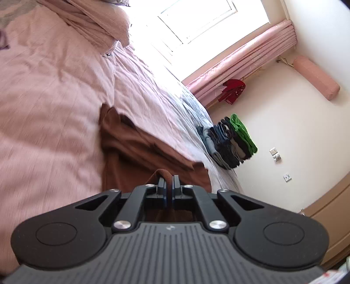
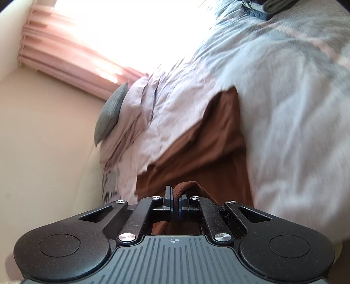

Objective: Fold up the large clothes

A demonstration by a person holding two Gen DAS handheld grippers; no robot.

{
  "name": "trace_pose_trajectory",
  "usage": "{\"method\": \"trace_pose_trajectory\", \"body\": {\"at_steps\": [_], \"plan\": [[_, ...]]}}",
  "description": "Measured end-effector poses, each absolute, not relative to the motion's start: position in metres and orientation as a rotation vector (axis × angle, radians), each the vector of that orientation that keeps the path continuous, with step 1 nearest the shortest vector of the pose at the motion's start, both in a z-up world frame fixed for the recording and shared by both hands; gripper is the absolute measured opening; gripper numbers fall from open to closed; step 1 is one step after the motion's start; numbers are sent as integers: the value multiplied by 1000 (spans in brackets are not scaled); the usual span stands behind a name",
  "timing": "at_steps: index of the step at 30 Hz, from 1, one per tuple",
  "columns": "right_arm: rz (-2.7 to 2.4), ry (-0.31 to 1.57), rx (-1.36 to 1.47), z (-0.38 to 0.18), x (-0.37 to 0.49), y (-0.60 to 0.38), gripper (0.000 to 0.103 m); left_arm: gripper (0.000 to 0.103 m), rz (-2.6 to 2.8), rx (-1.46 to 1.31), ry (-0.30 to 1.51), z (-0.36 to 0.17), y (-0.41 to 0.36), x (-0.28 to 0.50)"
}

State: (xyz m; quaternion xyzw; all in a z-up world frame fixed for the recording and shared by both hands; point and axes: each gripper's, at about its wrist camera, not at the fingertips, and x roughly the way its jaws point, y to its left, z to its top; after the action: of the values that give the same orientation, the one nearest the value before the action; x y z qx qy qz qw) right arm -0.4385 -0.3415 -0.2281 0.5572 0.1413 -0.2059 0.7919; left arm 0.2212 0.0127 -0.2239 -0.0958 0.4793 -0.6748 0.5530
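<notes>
A brown garment (image 1: 140,148) lies partly folded on the pale pink bed cover (image 1: 50,91). My left gripper (image 1: 168,181) is shut on a fold of its near edge, and the brown cloth bulges up between the pads. In the right wrist view the same brown garment (image 2: 210,139) stretches away across the bed cover (image 2: 284,109). My right gripper (image 2: 175,194) is shut on another part of its near edge, with a roll of cloth squeezed between the pads. Both views are tilted and blurred.
A stack of folded clothes (image 1: 229,139), topped by a green one, sits near the bed's edge; part of that stack (image 2: 266,6) shows again. Pink curtains (image 1: 240,65) hang by a bright window. A grey pillow (image 2: 111,113) and a tan blanket (image 1: 96,24) lie on the bed.
</notes>
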Motion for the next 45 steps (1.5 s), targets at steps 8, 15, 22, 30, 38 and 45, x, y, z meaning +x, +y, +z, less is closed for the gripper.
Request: {"method": "trace_pose_trajectory", "body": {"at_steps": [8,15,22,30,38,45], "plan": [[-620,230,1439,-291,-359,-483,38,3,-1381,-253,1296,-282,-160,277],[-702,307,880,-269,-369,-440,55,18,-1336,-104,1221,-301,-168,296],[-508,521,404,-267,-345,-354,35,18,-1639,176,941,-268,-109,241],[-566,694,196,-303,-259,-407,21,18,-1689,500,815,-299,-177,193],[-754,501,512,-283,-286,-486,23,19,-1436,239,865,-285,-238,262],[-654,402,647,-286,-313,-484,44,37,-1482,137,971,-293,-219,283]]}}
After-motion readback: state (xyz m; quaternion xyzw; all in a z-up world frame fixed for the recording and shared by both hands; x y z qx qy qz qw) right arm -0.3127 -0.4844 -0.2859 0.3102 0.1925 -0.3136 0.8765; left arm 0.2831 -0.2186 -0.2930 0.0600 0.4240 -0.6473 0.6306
